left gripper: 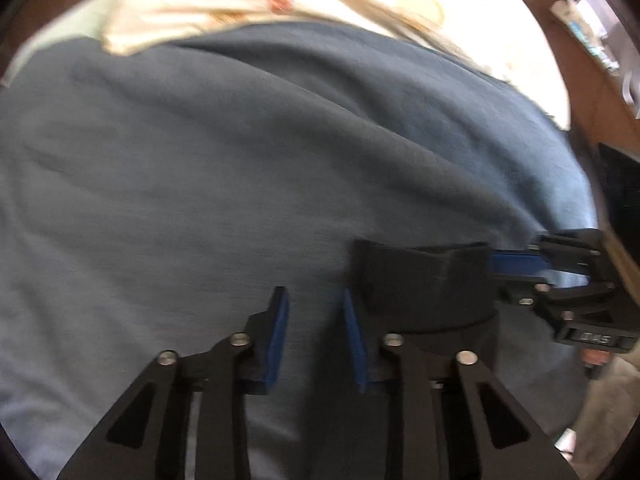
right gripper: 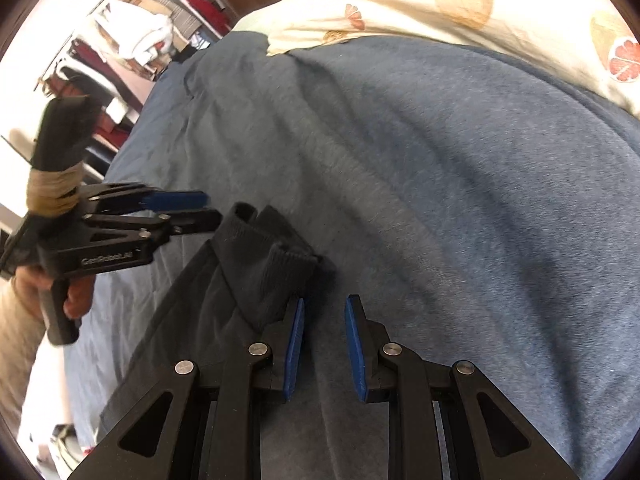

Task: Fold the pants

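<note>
Blue-padded fingers of the left gripper (left gripper: pixel 316 336) fill the bottom of the left wrist view, standing apart with only blue blanket (left gripper: pixel 240 168) showing in the gap between them; they hold nothing. Just to their right lies the dark pants (left gripper: pixel 424 284), the ribbed cuff end bunched up on the blanket, and the gripper's right finger sits close beside that cuff without pinching it. Farther right in the same view the right gripper (left gripper: pixel 516 264) comes in from the side, its blue pads pointing toward the cuff; the view is blurred there, so contact cannot be judged from it.

From the right wrist view, the right gripper (right gripper: pixel 326 344) also has its fingers spread, with bare blanket (right gripper: pixel 460 184) between the pads and no cloth caught. The pants (right gripper: pixel 224 296) lie to the left of those fingers, running from the lower left up to two ribbed cuffs (right gripper: pixel 276 252) stacked side by side, the nearer cuff just beside the left pad. Beyond the cuffs the left gripper (right gripper: pixel 196 208) hovers near the cuff end, held by a hand (right gripper: pixel 72 296) in a beige sleeve. A cream pillowcase with citrus prints (right gripper: pixel 460 8) lies along the far edge of the blanket, and cluttered shelves (right gripper: pixel 132 40) stand at the upper left.
</note>
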